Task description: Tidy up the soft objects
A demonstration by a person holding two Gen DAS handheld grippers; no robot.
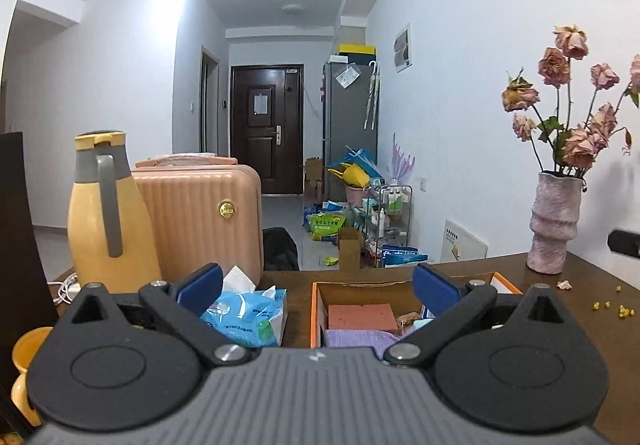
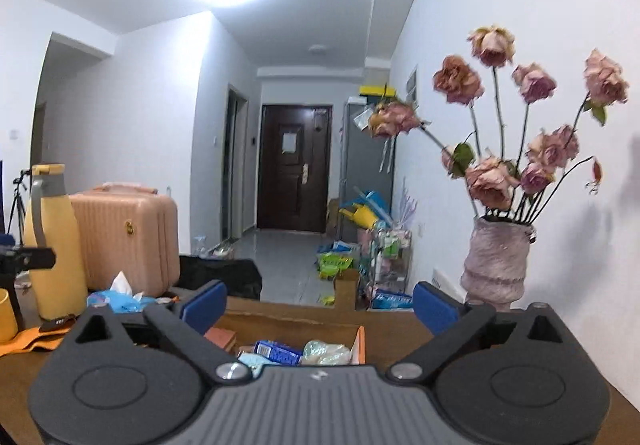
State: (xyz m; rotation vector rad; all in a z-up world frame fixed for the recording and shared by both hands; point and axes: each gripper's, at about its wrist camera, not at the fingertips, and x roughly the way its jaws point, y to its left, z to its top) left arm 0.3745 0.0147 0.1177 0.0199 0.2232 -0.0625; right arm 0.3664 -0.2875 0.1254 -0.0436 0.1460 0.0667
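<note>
We hold our left gripper (image 1: 318,285) and right gripper (image 2: 320,303) spread wide, gripping nothing, above the orange-rimmed cardboard box (image 1: 316,309) on the dark wooden table (image 1: 580,309). Inside lie a terracotta sponge block (image 1: 362,317) and lilac knitted cloth (image 1: 356,339); the blue plastic tissue pack (image 1: 246,315) sits just left of the box.

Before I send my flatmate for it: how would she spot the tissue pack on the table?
Find the yellow jug and pink suitcase at the table's left end. The tissue pack lies in front of the suitcase, just left of the orange-edged cardboard box. It is the only crinkly blue plastic packet, with white tissue poking out.
</note>
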